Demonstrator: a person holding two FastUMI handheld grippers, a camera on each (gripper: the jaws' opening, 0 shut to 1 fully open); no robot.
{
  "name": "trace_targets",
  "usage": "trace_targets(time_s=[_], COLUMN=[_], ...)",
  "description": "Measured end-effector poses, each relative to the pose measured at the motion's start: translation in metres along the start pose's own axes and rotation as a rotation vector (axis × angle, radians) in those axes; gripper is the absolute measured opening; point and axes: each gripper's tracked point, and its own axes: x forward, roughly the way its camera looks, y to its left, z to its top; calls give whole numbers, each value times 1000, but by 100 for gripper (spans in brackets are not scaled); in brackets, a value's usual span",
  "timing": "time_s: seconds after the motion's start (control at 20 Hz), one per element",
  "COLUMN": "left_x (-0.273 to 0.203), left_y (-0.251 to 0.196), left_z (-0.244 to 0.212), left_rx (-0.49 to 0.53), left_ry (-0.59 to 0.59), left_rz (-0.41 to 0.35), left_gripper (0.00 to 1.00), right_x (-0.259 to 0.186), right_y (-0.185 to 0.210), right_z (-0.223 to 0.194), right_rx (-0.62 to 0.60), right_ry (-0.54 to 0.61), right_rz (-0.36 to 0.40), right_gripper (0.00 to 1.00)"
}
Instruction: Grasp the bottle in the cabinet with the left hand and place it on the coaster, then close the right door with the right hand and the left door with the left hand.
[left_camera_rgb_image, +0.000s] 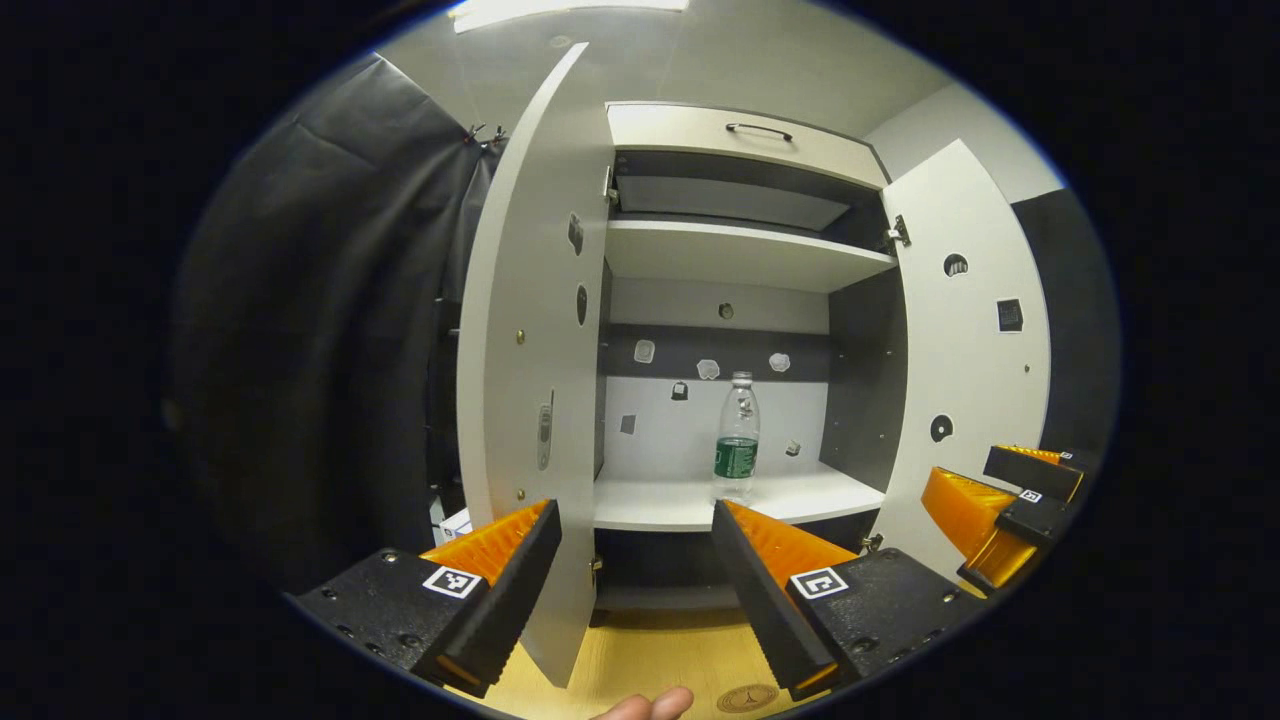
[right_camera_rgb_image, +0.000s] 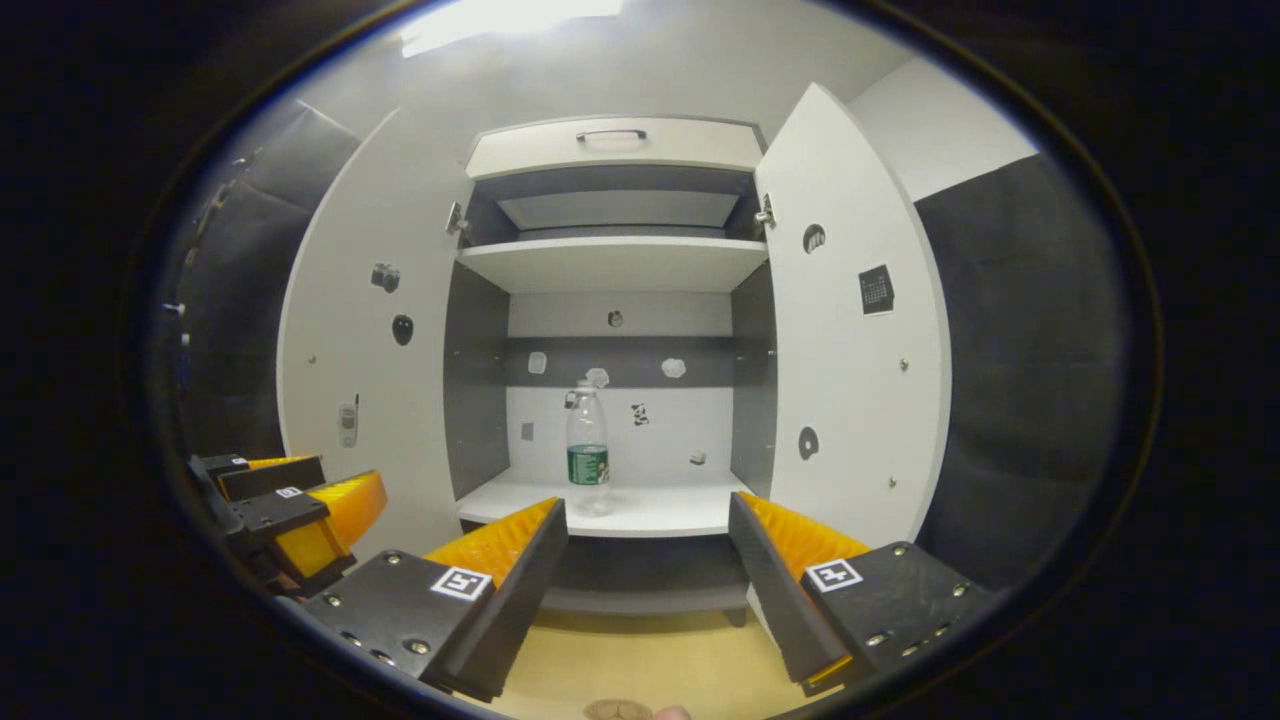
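On cabinet shelf (left_camera_rgb_image: 700, 505), green-labelled bottle (left_camera_rgb_image: 737, 435)

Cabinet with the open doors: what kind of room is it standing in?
Probably a recording booth staged as a home: a white cabinet holding one water bottle, black cloth hung as walls, and a wooden tabletop in front.

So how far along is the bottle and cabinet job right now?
Nothing looks done yet. The bottle stands upright on the cabinet's lower shelf. Both doors are open. Left tongs and right tongs are open, holding nothing. Everything remains: grasp, place on coaster, close doors.
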Motion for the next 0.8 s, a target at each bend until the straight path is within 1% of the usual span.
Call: trace_targets(time_s=[0.2,0.5,0.55,0.6,0.65,0.8], left_x=[18,60,69,80,89,119], left_y=[-13,-41,-46,-50,-57,-75], left_z=[-5,-11,-10,-10,-10,-11], left_rx=[16,38,41,39,34,19], left_ry=[4,1,-2,-4,-2,-10], left_rz=[-18,-64,-69,-75,-85,-121], left_gripper=[96,96,100,100,96,97], right_x=[7,18,19,21,22,28], right_y=[-7,-23,-25,-27,-29,-38], right_z=[-5,-13,-14,-15,-17,-21], right_rx=[-3,-8,-9,-10,-12,-11], right_ry=[12,35,38,41,46,64], right_rz=[-10,-33,-36,-38,-40,-54], right_gripper=[98,98,98,98,98,99])
